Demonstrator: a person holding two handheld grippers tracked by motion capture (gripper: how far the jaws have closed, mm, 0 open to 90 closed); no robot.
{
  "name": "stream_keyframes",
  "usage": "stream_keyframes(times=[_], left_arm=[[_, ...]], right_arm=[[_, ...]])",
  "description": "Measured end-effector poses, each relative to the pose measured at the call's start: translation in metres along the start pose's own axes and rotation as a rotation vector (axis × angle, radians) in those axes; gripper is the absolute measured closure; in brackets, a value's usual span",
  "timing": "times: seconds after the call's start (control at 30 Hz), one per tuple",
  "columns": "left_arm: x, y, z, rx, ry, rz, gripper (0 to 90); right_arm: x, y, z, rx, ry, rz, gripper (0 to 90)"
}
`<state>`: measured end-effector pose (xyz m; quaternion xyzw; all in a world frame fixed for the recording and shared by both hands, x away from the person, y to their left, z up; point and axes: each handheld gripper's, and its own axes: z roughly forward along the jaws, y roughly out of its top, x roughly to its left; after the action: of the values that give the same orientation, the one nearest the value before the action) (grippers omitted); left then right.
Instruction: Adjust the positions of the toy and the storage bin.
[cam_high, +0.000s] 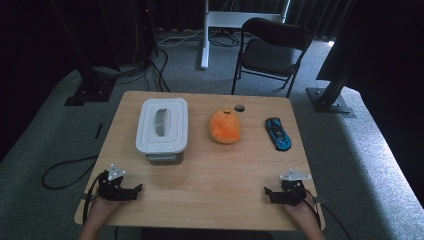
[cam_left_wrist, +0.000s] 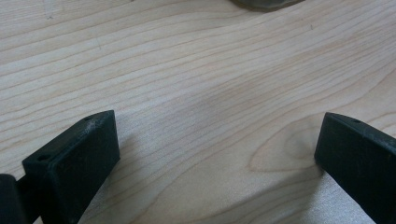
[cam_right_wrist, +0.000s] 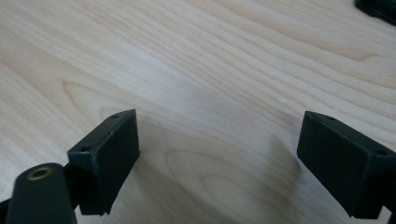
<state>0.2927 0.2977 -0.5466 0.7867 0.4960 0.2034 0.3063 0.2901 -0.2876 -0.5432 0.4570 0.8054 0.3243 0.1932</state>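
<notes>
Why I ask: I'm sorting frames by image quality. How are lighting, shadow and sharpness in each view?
High view: the pale wooden table is evenly lit, surroundings dark, picture slightly soft. Left gripper view: wood grain sharp, soft shadow between the open left tongs. Right gripper view: similar shadows under the open right tongs.

grey carpet (cam_high: 350, 150), black folding chair (cam_high: 272, 50), dark curtains (cam_high: 320, 15), floor cables (cam_high: 145, 70)

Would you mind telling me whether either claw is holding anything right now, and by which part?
Nothing is held. The left claw and the right claw both stand open over bare table, nothing between their jaws.
</notes>
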Motion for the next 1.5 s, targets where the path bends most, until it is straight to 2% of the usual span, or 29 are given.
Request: stream_keyframes(times=[0.1,0.13,0.2,0.27,0.43,0.83,1.03,1.3,1.5], left_arm=[[0.0,0.0,0.0,-0.001,0.0,-0.001,0.3],[0.0,0.0,0.0,-0.001,0.0,-0.001,0.3],[0.0,0.0,0.0,-0.001,-0.001,0.0,0.3],[0.0,0.0,0.0,-0.001,-0.001,0.0,0.3],[0.0,0.0,0.0,-0.002,-0.001,0.0,0.3],[0.0,0.0,0.0,-0.001,-0.001,0.0,0.3],[0.0,0.0,0.0,-0.001,-0.001,0.0,0.3],[0.0,0.0,0.0,-0.001,-0.001,0.0,0.3],[0.0,0.0,0.0,-0.001,-0.001,0.0,0.3]], right_arm=[[-0.005,0.004,-0.001,-0.006,-0.018,0.015,12.7],[-0.007,0.005,-0.001,-0.01,-0.01,0.028,12.7],[-0.011,0.008,-0.003,-0.017,-0.031,0.035,12.7],[-0.014,0.01,-0.004,-0.023,-0.026,0.047,12.7],[-0.028,0.022,-0.007,-0.056,-0.066,0.073,12.7],[-0.059,0.05,-0.002,-0.1,-0.128,0.127,12.7],[-0.072,0.064,0.0,-0.112,-0.141,0.147,12.6],[-0.089,0.083,0.014,-0.11,-0.152,0.175,12.5],[-0.097,0.099,0.03,-0.093,-0.164,0.17,12.5]])
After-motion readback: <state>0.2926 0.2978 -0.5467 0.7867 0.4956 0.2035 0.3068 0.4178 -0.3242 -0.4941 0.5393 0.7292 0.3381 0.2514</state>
